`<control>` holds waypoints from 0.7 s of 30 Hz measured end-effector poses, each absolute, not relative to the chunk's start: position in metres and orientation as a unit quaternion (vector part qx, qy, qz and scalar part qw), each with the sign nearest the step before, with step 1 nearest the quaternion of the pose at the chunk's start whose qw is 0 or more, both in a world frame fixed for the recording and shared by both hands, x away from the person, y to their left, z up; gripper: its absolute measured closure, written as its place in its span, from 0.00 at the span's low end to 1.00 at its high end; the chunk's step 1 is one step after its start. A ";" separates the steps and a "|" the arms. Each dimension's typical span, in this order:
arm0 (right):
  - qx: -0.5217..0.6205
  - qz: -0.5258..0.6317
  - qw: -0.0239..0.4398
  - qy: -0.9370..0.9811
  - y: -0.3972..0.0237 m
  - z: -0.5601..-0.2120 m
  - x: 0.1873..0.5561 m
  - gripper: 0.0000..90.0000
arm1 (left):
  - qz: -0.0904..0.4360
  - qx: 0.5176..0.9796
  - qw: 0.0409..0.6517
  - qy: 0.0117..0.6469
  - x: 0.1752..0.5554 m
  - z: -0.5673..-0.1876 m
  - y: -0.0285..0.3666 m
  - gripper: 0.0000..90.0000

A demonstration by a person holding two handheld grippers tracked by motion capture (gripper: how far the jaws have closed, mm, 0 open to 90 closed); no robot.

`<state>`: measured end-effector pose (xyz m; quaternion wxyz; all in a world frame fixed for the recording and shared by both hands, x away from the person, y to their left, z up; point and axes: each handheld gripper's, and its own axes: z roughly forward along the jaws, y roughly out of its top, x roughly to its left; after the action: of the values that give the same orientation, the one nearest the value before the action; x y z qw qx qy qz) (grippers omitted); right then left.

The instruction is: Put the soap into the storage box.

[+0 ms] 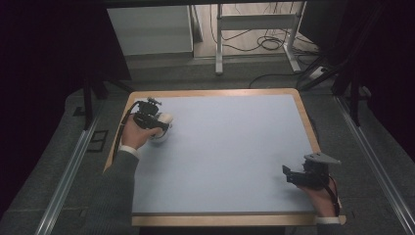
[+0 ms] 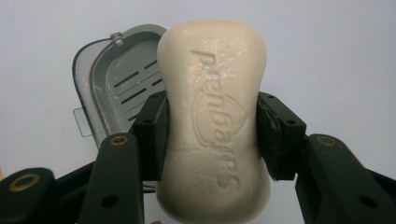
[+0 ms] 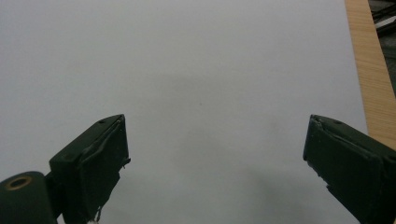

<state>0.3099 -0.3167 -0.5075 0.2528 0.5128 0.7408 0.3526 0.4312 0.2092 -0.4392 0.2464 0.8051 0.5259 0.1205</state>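
Note:
A cream bar of soap (image 2: 212,121) with raised lettering is clamped across its middle by my left gripper (image 2: 211,135), which is shut on it. Just behind and below it lies an open grey soap dish (image 2: 114,84) with a slotted insert and a hinge pin. From above, the left gripper (image 1: 155,122) is at the table's far left, holding the pale soap (image 1: 165,119) over the dish (image 1: 159,136). My right gripper (image 3: 215,154) stands open above the bare blue surface, nothing between its jaws. In the high view the right gripper (image 1: 289,175) is near the front right corner.
The table has a light blue mat (image 1: 225,147) with a wooden border (image 1: 306,117); that wooden edge (image 3: 366,70) runs along the right gripper view's right side. Beyond the table are metal frame legs (image 1: 219,44) and cables (image 1: 269,41) on the floor.

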 end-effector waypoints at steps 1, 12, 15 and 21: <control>0.513 0.353 0.253 0.741 -0.317 -0.507 0.310 0.07 | 0.122 0.803 0.248 0.529 0.432 -0.440 0.210 0.55; 0.513 0.348 0.251 0.743 -0.317 -0.509 0.310 0.07 | 0.116 0.786 0.242 0.557 0.449 -0.453 0.221 0.55; 0.515 0.347 0.251 0.743 -0.317 -0.510 0.311 0.07 | 0.119 0.782 0.239 0.563 0.453 -0.456 0.221 0.55; 0.514 0.344 0.251 0.745 -0.316 -0.510 0.311 0.07 | 0.117 0.779 0.218 0.576 0.460 -0.467 0.221 0.55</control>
<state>0.3109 -0.3157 -0.5104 0.2513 0.5136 0.7449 0.3438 0.4596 0.2207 -0.4668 0.2179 0.7791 0.5760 0.1170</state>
